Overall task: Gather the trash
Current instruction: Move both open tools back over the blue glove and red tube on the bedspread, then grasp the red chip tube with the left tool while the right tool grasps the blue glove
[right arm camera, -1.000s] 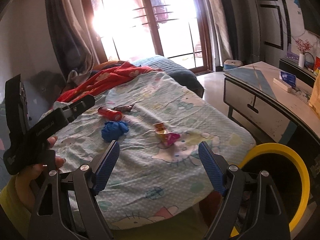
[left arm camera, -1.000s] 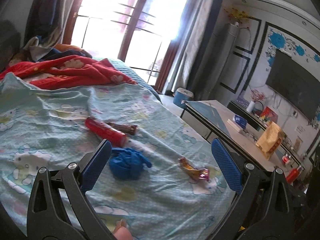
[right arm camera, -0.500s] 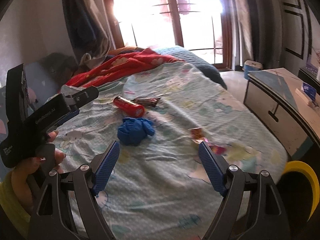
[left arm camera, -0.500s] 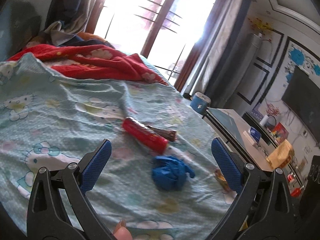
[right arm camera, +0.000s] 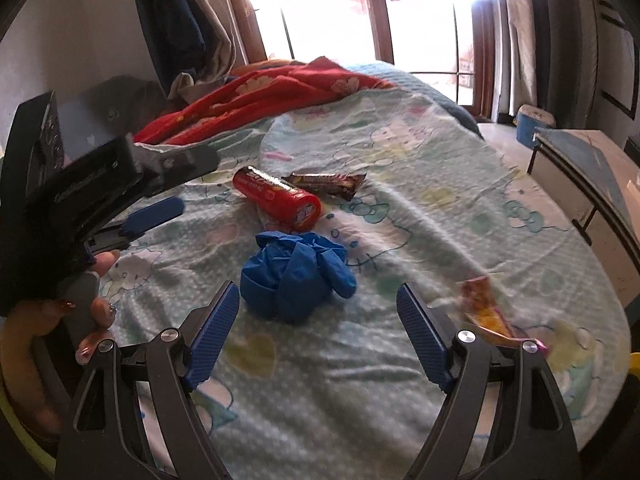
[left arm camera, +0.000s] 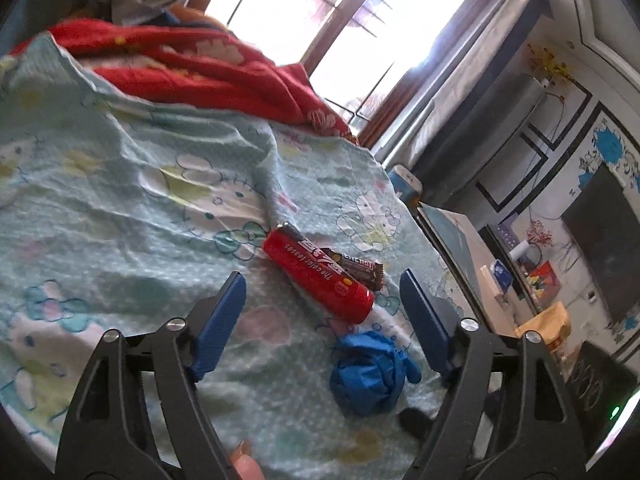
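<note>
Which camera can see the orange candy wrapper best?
The right wrist view: the orange wrapper lies on the sheet, beside the right gripper, though blurry. The left wrist view does not show it at all.

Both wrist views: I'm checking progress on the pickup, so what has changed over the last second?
Both tools closed in on the bed's litter. The left tool, jaws closing on nothing, now faces the red tube; the right tool, open, faces the blue glove. Nothing grasped; the trash lies where it was.
</note>
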Action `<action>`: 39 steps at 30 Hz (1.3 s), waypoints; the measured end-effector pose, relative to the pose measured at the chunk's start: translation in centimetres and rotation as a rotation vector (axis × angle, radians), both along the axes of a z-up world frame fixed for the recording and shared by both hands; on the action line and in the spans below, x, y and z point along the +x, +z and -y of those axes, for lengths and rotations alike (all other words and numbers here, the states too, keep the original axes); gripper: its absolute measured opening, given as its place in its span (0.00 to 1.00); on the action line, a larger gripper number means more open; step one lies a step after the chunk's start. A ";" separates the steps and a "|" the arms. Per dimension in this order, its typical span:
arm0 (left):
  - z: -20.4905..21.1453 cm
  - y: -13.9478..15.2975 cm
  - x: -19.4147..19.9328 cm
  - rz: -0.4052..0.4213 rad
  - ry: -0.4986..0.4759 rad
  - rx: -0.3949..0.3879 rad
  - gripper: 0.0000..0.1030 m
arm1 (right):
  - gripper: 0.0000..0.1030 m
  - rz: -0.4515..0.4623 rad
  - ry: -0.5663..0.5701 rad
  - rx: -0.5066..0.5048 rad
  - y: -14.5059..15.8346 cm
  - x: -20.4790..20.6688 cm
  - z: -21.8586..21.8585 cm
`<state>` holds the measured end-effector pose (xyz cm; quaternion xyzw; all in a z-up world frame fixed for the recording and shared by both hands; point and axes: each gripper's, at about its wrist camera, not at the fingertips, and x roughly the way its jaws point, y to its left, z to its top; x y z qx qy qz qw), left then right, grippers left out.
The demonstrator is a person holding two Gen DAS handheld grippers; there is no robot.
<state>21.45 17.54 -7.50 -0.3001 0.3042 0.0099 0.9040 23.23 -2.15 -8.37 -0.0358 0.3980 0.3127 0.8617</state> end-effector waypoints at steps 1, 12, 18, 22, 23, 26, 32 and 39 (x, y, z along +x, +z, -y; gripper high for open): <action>-0.1 -0.3 0.4 -0.006 -0.009 -0.025 0.68 | 0.76 -0.006 0.006 -0.001 -0.2 0.2 -0.2; -1.3 -2.9 4.4 -0.084 -0.006 -0.194 0.63 | 0.58 -0.082 0.006 0.034 -2.0 1.7 -0.5; -1.5 -3.6 5.5 -0.099 0.033 -0.214 0.56 | 0.43 -0.093 0.000 0.064 -2.1 1.5 0.1; -1.4 -3.7 5.5 -0.112 0.048 -0.169 0.33 | 0.33 -0.091 0.011 0.065 -2.1 1.1 0.2; -1.5 -4.0 5.5 -0.115 0.047 -0.182 0.33 | 0.31 -0.089 0.013 0.066 -2.1 0.9 0.3; -1.5 -3.8 4.9 -0.099 0.037 -0.179 0.32 | 0.25 -0.085 0.012 0.065 -2.2 0.6 0.5; -1.3 -3.8 2.7 -0.068 0.024 -0.199 0.31 | 0.13 -0.081 0.001 0.065 -2.2 -0.1 1.5; -0.8 -3.0 0.4 -0.034 0.004 -0.187 0.29 | 0.08 -0.072 -0.020 0.079 -1.8 -0.8 2.7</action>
